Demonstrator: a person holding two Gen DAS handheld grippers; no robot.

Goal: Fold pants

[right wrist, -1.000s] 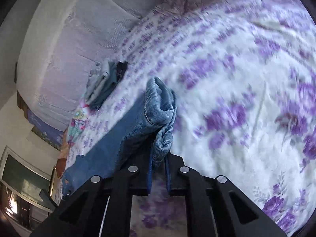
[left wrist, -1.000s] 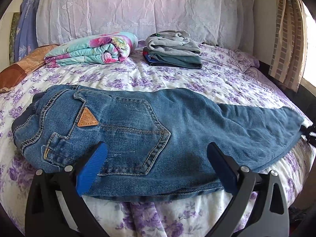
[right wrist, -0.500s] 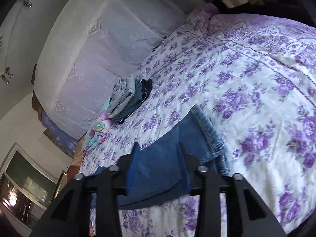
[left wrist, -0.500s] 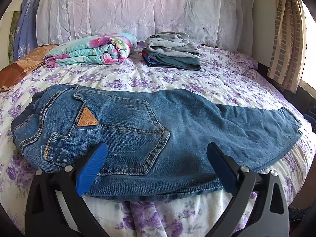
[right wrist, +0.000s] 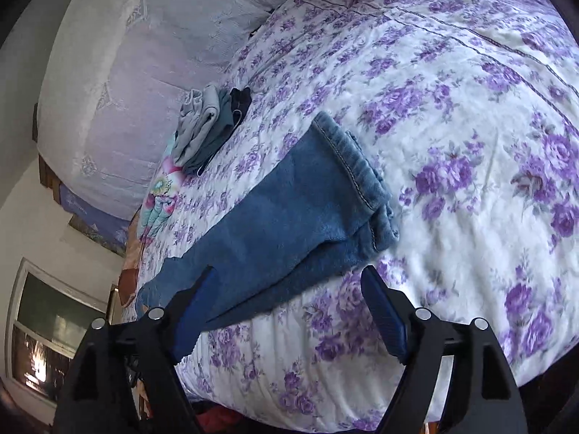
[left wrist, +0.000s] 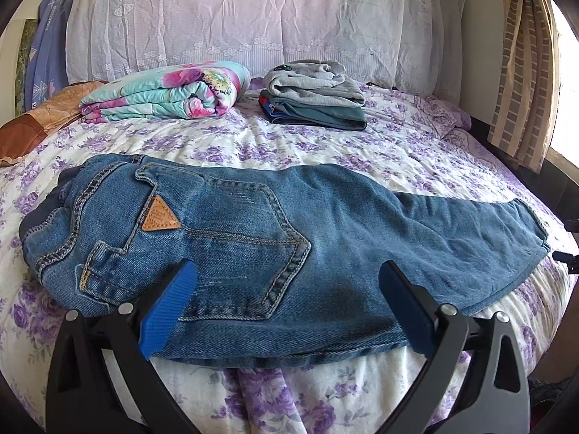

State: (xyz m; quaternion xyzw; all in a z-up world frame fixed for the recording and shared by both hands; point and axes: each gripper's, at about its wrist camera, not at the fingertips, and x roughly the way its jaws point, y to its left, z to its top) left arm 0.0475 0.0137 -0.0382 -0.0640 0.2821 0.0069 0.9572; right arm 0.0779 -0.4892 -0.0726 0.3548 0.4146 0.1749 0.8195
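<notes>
The jeans (left wrist: 275, 246) lie flat across the middle of the left wrist view, spread on a bed (left wrist: 325, 152) covered in a white sheet with purple flowers. The waistband sits at the left of the frame, with a back pocket and a small tan triangular patch (left wrist: 160, 218) facing up; the legs run to the right, one laid over the other, and the hems end near the right edge of the frame.

The left hand-held gripper (left wrist: 286, 311) fills the bottom of that view with its jaws standing wide apart. The blue pads (left wrist: 170, 311) hover over the near edge of the jeans and nothing is pinched between them.

In the right wrist view the scene is tilted. The leg end of the jeans (right wrist: 289, 224) runs from the lower left up to the centre, with the stitched hem (right wrist: 358, 181) bunched slightly at the middle of the frame. The right hand-held gripper (right wrist: 286, 311) sits at the bottom, its jaws opening and already well apart; it holds nothing, and the denim lies on the sheet beyond the pads, with a strip of it passing behind the left pad.

At the top of the left wrist view, near a lace-covered headboard (left wrist: 253, 18), rest a rolled floral blanket (left wrist: 170, 94) and, just right of it, a stack of folded clothes (left wrist: 315, 90). A striped curtain (left wrist: 524, 54) hangs at the upper right
</notes>
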